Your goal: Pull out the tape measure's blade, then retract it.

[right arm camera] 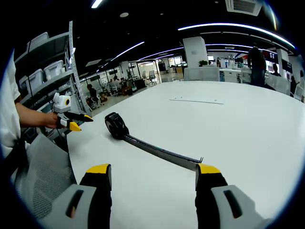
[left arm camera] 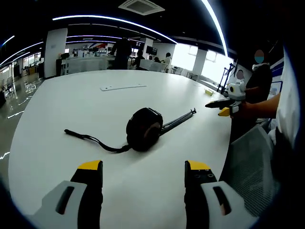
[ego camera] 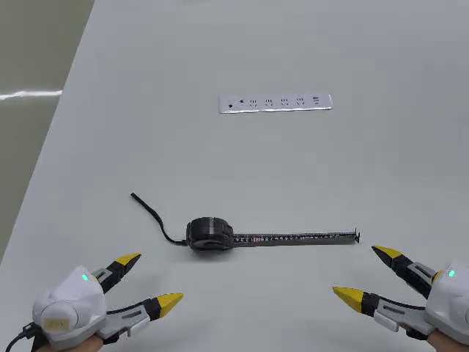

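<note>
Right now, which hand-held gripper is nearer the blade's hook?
Right. The right hand-held gripper hovers just before the hook; the left hand-held gripper sits near the case end.

A black tape measure (ego camera: pixel 210 235) lies on the pale grey table (ego camera: pixel 308 169), its blade (ego camera: pixel 300 238) drawn out to the right and its wrist strap (ego camera: pixel 152 215) trailing to the left. A white power strip (ego camera: pixel 275 103) lies flat farther back. The left gripper (ego camera: pixel 152 279) and right gripper (ego camera: pixel 359 271) hang near the table's near edge, jaws apart, both clear of the tape measure.
</note>
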`<state>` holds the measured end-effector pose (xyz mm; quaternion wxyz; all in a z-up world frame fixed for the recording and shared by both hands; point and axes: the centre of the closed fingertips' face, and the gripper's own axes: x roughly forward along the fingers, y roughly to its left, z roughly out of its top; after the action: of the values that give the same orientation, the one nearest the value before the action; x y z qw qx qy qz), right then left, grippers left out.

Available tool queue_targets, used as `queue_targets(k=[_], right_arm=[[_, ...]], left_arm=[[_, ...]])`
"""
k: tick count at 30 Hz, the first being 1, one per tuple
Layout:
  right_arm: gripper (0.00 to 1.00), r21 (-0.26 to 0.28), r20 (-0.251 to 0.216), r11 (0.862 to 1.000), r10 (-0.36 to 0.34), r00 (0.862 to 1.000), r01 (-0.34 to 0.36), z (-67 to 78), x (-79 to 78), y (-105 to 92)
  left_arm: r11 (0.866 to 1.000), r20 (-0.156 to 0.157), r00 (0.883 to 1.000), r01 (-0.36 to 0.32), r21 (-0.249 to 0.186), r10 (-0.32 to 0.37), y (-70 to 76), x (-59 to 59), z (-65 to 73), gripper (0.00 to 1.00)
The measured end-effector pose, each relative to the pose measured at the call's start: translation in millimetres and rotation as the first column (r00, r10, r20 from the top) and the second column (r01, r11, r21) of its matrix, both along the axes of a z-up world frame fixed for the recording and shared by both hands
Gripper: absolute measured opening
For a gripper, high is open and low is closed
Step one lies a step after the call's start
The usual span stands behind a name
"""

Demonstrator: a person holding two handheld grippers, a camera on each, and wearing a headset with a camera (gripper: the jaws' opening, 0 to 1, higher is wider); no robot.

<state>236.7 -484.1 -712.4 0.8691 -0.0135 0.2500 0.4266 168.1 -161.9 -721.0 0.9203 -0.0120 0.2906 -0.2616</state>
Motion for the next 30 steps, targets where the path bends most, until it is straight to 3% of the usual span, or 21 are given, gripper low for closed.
queue_targets(k=[30], right_arm=[[0.73,0.021,0.024,0.999,-0.042,0.999,0.041,6.5,-20.8,-10.3]], left_arm=[[0.998,0.012,0.998,-0.057,-0.019,0.057,13.8,-28.9,3.0,0.68]])
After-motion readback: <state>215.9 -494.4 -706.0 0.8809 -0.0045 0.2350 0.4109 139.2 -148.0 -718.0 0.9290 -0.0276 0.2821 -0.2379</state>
